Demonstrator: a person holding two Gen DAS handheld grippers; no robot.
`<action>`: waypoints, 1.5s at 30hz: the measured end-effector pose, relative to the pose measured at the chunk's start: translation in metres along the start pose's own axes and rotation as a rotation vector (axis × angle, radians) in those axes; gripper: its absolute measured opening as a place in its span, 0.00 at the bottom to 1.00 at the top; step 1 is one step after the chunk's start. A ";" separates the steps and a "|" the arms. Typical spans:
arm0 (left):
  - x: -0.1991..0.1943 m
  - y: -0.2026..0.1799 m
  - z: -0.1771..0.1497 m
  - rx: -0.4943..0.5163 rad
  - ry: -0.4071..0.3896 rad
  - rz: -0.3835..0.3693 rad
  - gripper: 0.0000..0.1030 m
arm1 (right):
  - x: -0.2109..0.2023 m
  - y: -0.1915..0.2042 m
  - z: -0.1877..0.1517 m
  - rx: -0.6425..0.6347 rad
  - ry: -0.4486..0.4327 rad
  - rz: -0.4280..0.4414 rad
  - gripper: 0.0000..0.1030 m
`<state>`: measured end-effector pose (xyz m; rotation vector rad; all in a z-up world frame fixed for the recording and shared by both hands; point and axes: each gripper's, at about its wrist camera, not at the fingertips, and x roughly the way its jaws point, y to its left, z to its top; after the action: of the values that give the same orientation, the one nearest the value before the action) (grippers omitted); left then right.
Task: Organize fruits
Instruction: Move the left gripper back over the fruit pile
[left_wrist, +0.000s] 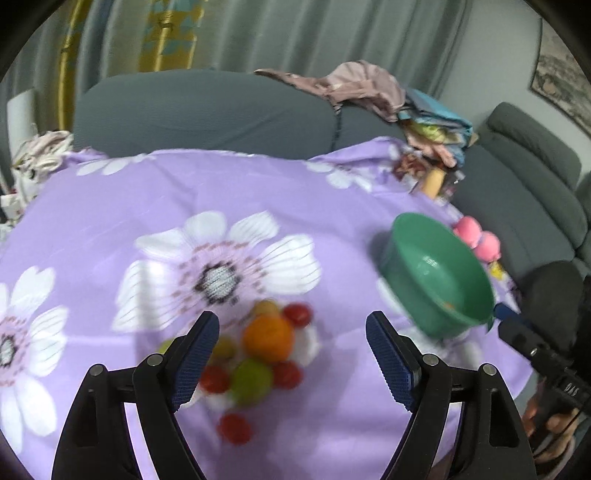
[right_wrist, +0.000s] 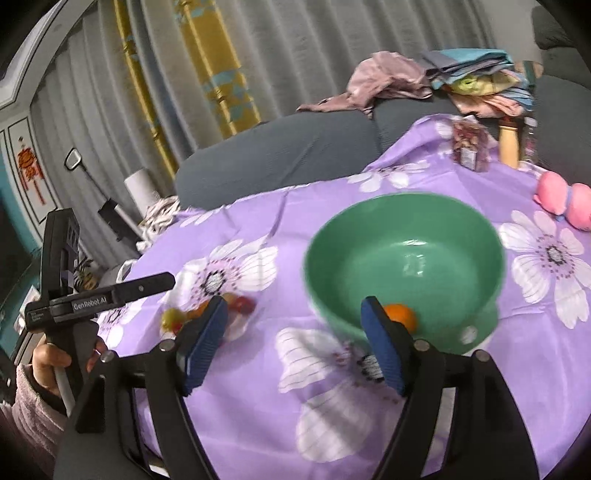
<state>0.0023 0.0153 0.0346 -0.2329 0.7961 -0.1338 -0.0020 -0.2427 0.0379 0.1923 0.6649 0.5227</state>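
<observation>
My green plastic bowl (right_wrist: 404, 266) sits toward the right edge of the purple flowered tablecloth (right_wrist: 258, 398), with one small orange fruit (right_wrist: 400, 315) inside; only my right camera shows that. The left one shows the loose pile of fruits (left_wrist: 258, 354) near the front edge. Both my left gripper (left_wrist: 291, 354) and right gripper (right_wrist: 291, 339) are spread apart, holding nothing.

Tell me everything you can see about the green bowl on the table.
The green bowl is round, deep and smooth, seemingly plastic, with a glossy inside. It stands upright on the purple flowered tablecloth, apart from the pile of small fruits. One orange fruit lies inside, against the near wall; otherwise it looks empty. The right gripper is open just before its rim, not touching it.
</observation>
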 end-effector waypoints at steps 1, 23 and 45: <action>-0.003 0.003 -0.004 -0.002 0.001 0.014 0.79 | 0.002 0.004 -0.002 -0.004 0.008 0.004 0.76; -0.032 0.039 -0.042 -0.026 0.022 0.103 0.97 | 0.060 0.093 -0.040 -0.150 0.228 0.062 0.93; -0.018 0.047 -0.049 -0.044 0.067 0.068 0.97 | 0.078 0.095 -0.039 -0.150 0.260 0.050 0.93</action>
<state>-0.0438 0.0571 0.0013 -0.2439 0.8729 -0.0604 -0.0128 -0.1215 -0.0025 -0.0005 0.8714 0.6497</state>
